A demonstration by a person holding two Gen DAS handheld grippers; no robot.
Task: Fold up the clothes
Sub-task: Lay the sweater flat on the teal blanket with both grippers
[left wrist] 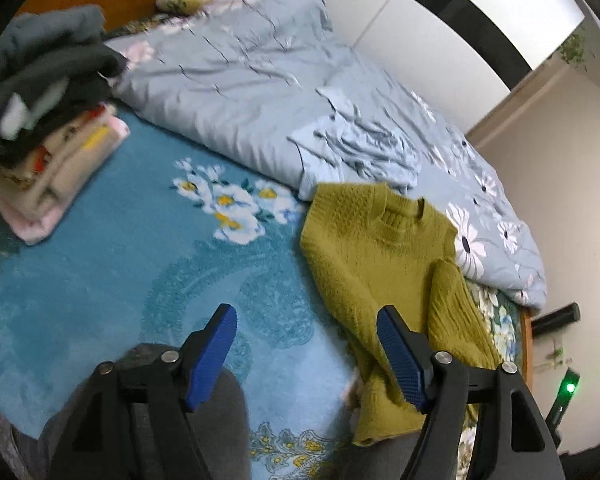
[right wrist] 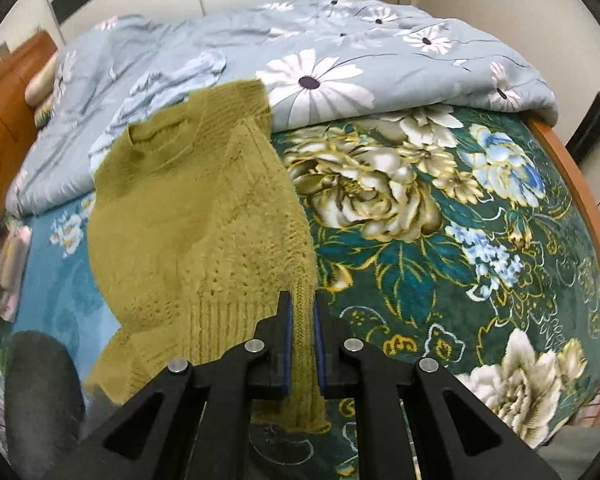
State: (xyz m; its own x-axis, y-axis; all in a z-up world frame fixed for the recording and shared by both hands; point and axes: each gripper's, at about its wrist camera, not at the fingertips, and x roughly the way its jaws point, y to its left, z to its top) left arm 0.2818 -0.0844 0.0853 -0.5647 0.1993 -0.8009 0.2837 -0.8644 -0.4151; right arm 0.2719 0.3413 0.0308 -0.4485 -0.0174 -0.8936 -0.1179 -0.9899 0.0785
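An olive-green knit sweater (left wrist: 384,264) lies spread on the bed, neck toward the far quilt; it also shows in the right wrist view (right wrist: 196,216). My left gripper (left wrist: 306,324) is open and empty, hovering above the blue blanket at the sweater's left edge near the hem. My right gripper (right wrist: 302,312) is shut on the sweater's ribbed cuff or hem edge (right wrist: 302,360), which hangs between the blue pads.
A stack of folded clothes (left wrist: 48,136) sits at the far left on the blue floral blanket (left wrist: 140,264). A rumpled grey-blue flowered quilt (left wrist: 260,80) lies along the far side. The dark green floral bedspread (right wrist: 460,240) runs to the bed's wooden edge (right wrist: 592,208).
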